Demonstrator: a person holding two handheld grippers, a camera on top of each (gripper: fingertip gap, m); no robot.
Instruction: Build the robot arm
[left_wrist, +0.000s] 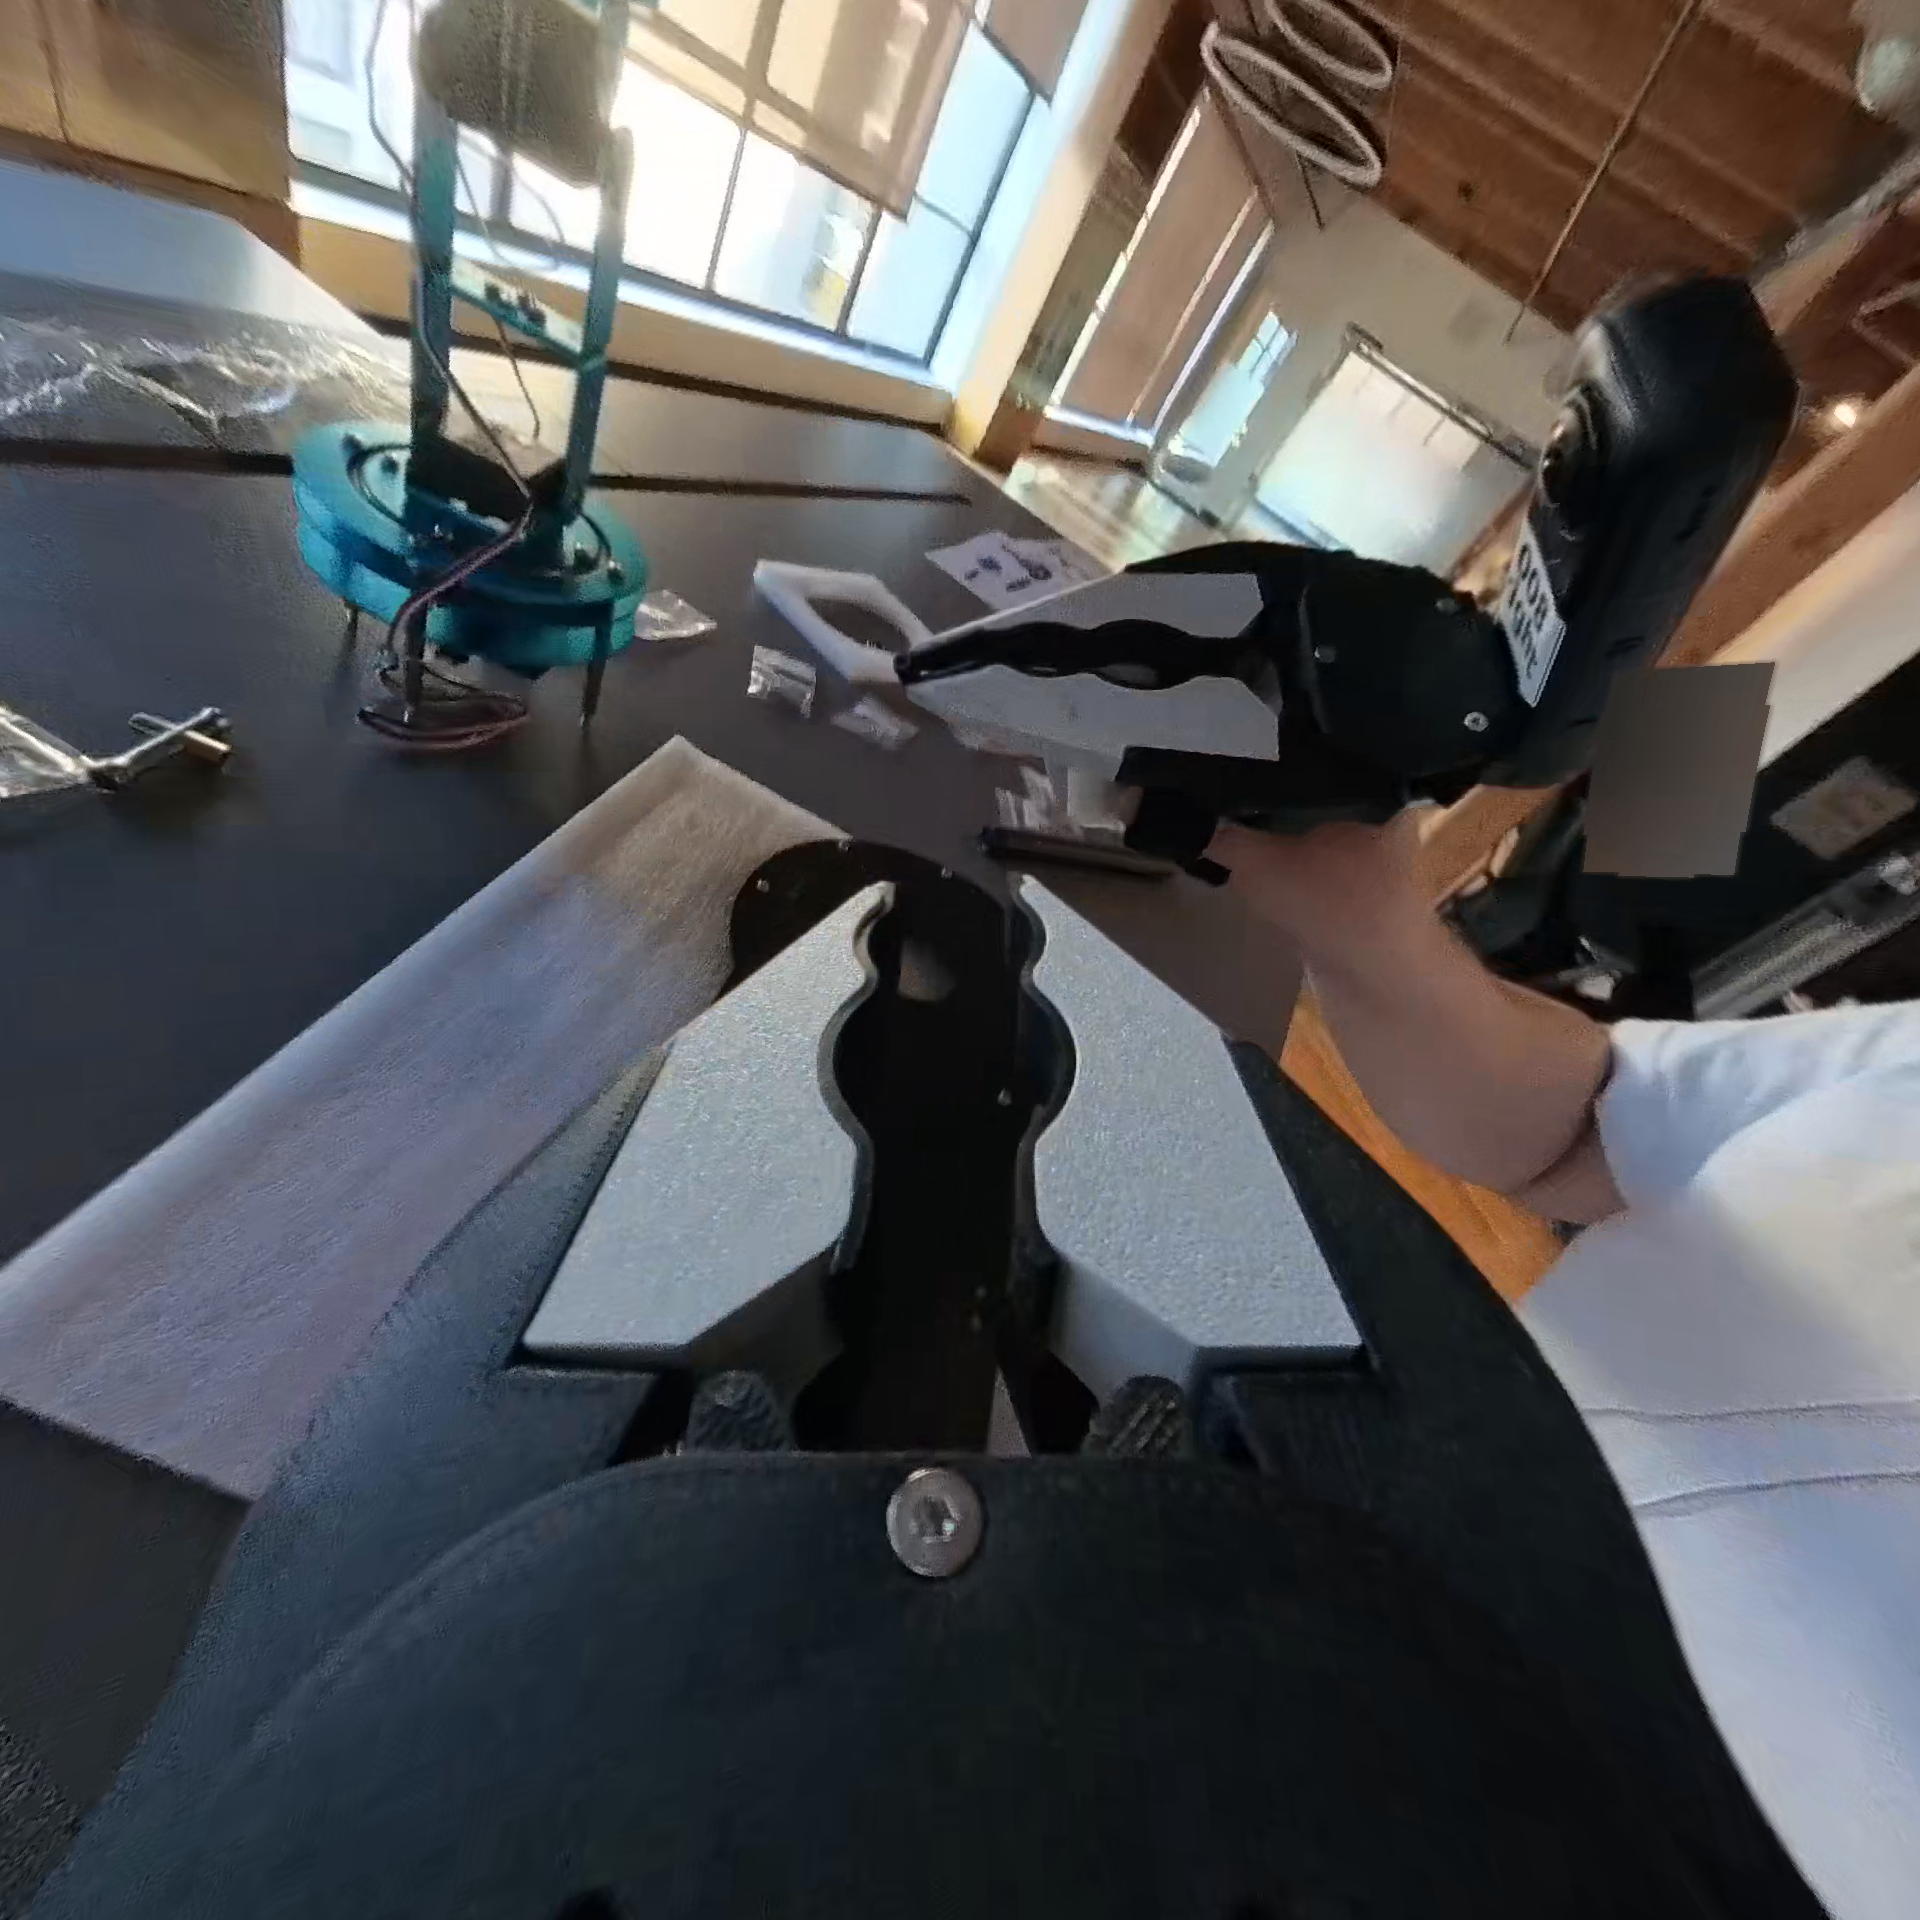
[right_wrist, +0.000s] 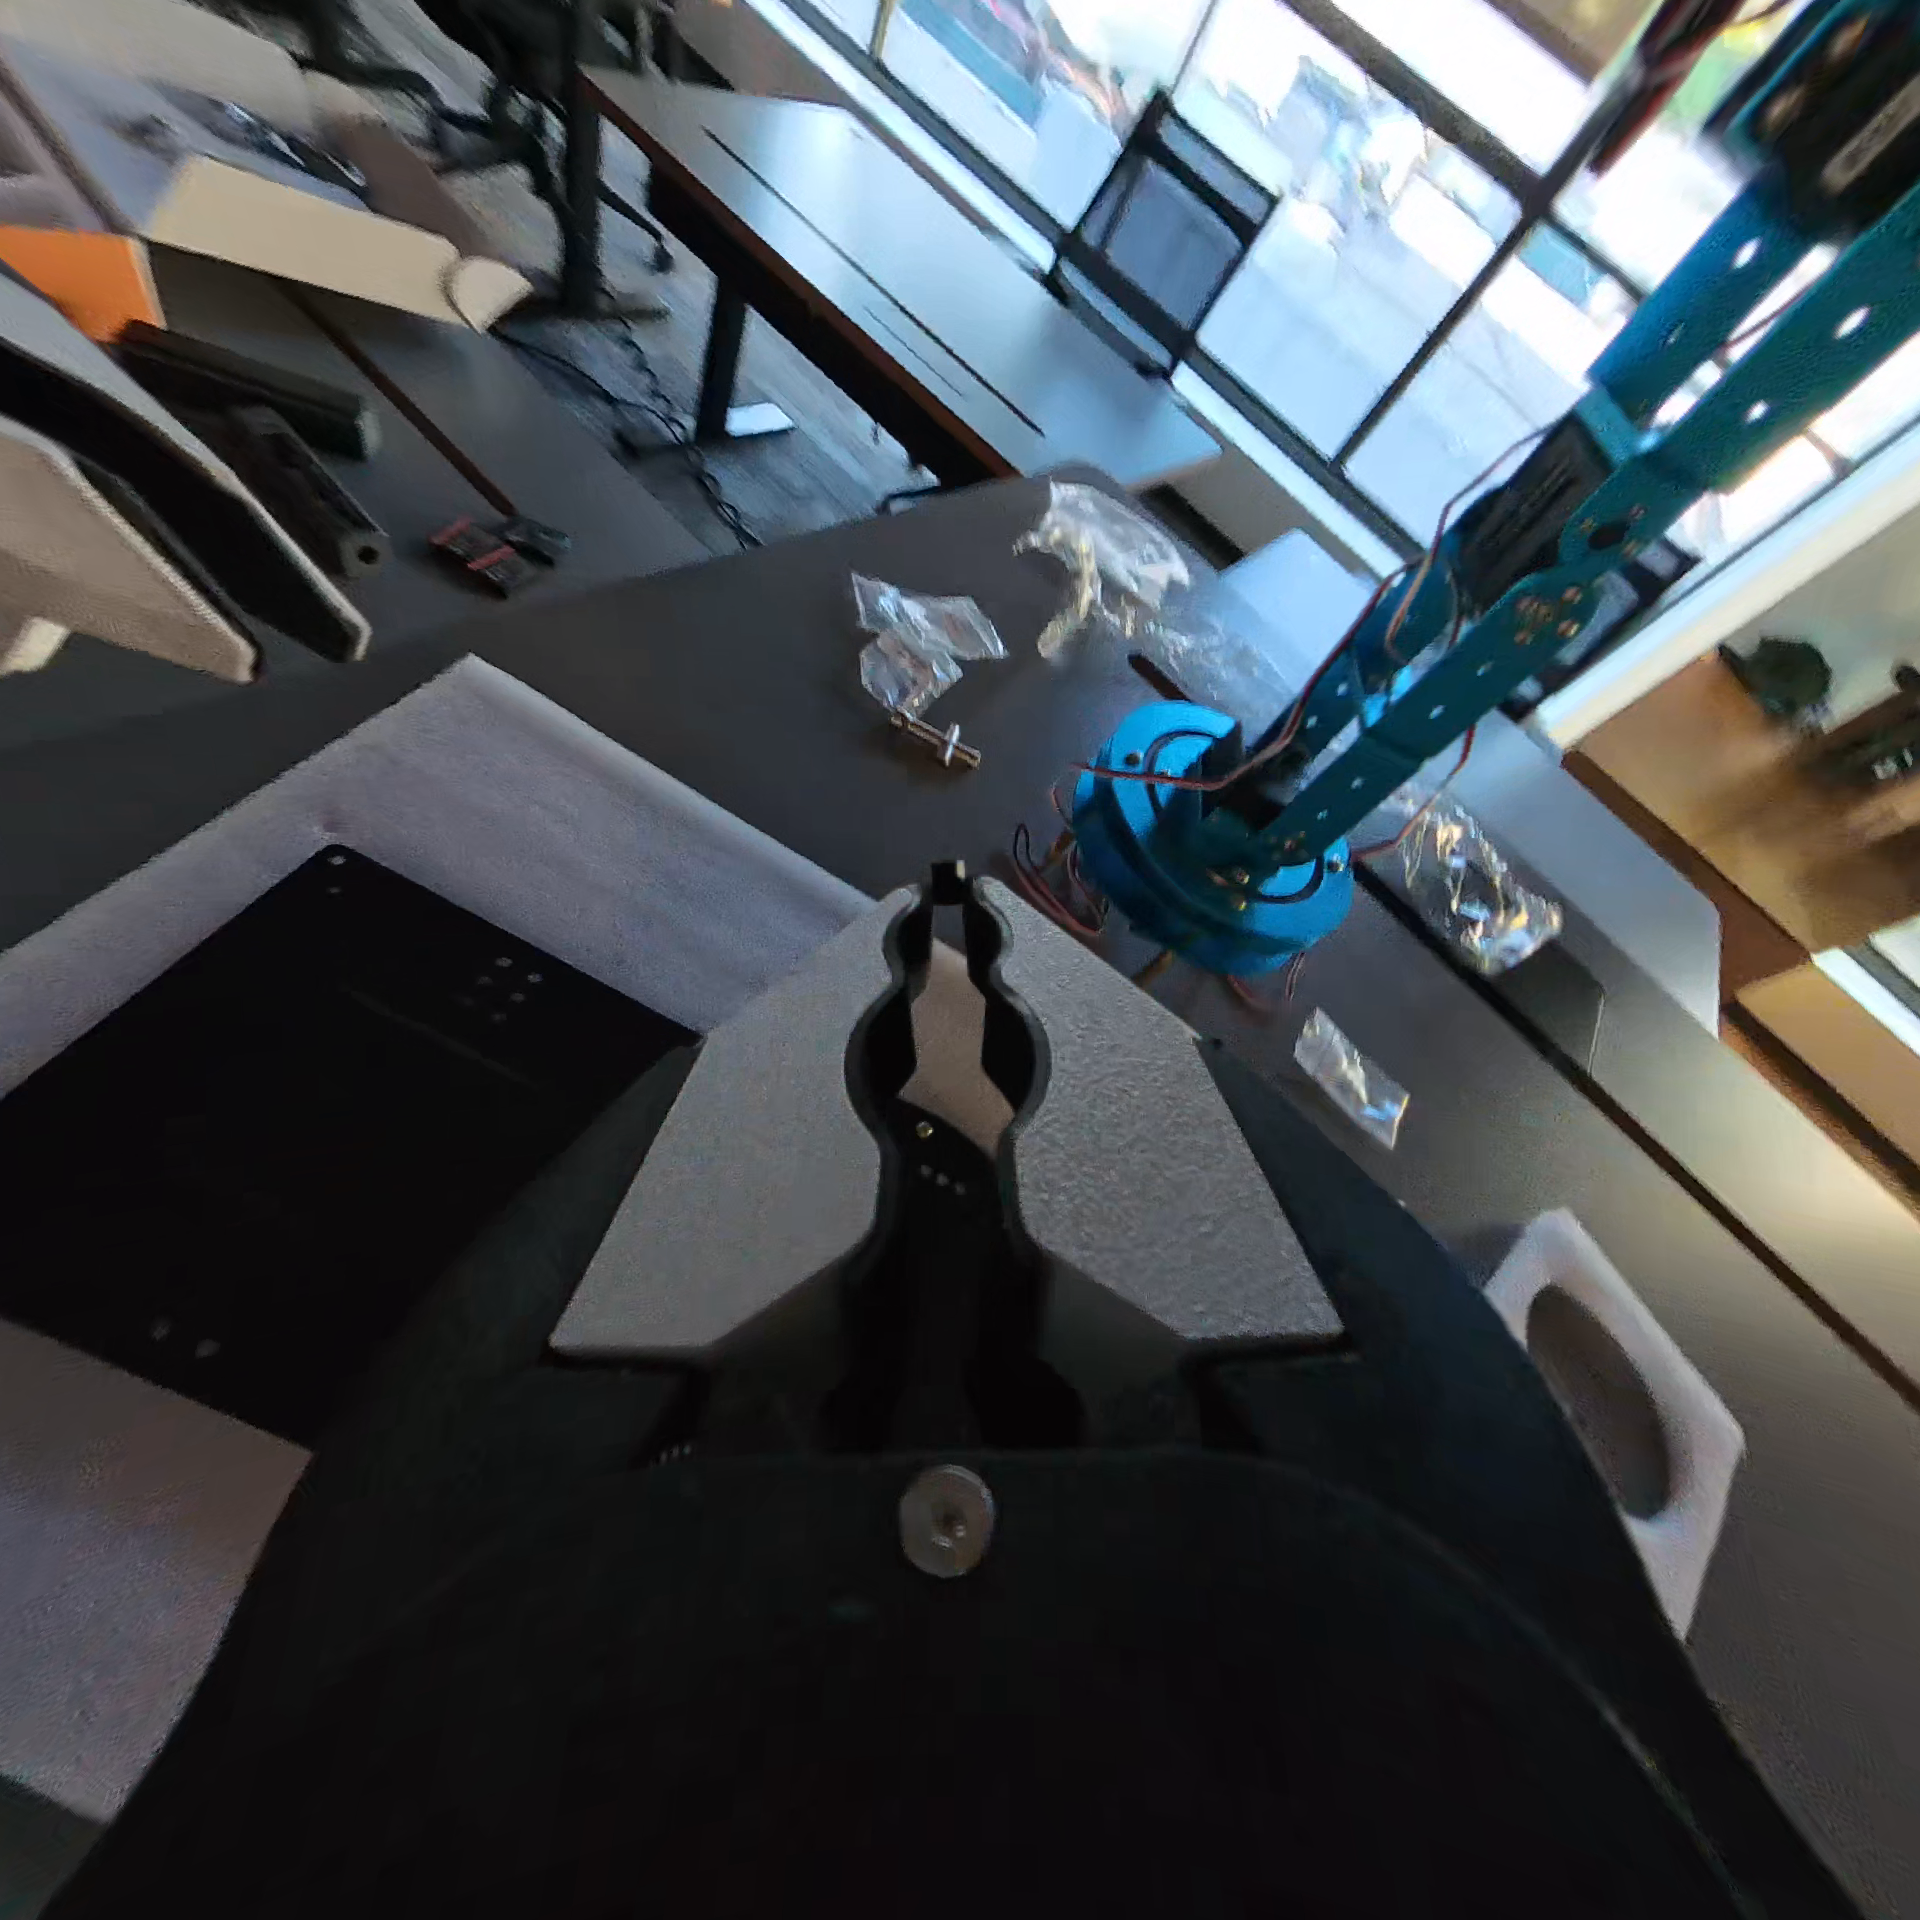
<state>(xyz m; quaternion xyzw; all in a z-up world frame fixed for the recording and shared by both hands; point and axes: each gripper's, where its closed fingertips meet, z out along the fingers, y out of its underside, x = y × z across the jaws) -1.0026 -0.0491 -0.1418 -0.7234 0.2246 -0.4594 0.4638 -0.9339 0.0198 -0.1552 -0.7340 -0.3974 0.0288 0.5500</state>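
Note:
My left gripper hovers over the end of a white foam tray. Its jaws stand a narrow gap apart on a black plate with small holes and a rounded end. My right gripper is shut on a tiny black piece at its tips. In the left wrist view the right gripper reaches in from the right, held by a hand. It hangs above small plastic bags. A blue robot-arm kit stands just beyond the right gripper's tips.
The kit's blue base trails loose wires. A white foam block with a round hole and a metal cross wrench lie on the dark table. Another black plate sits in the tray. A black rod lies near the table edge. Spacing between my two grippers at the tips: around 10 cm. From the right gripper's tips to the blue robot-arm kit is close to 15 cm.

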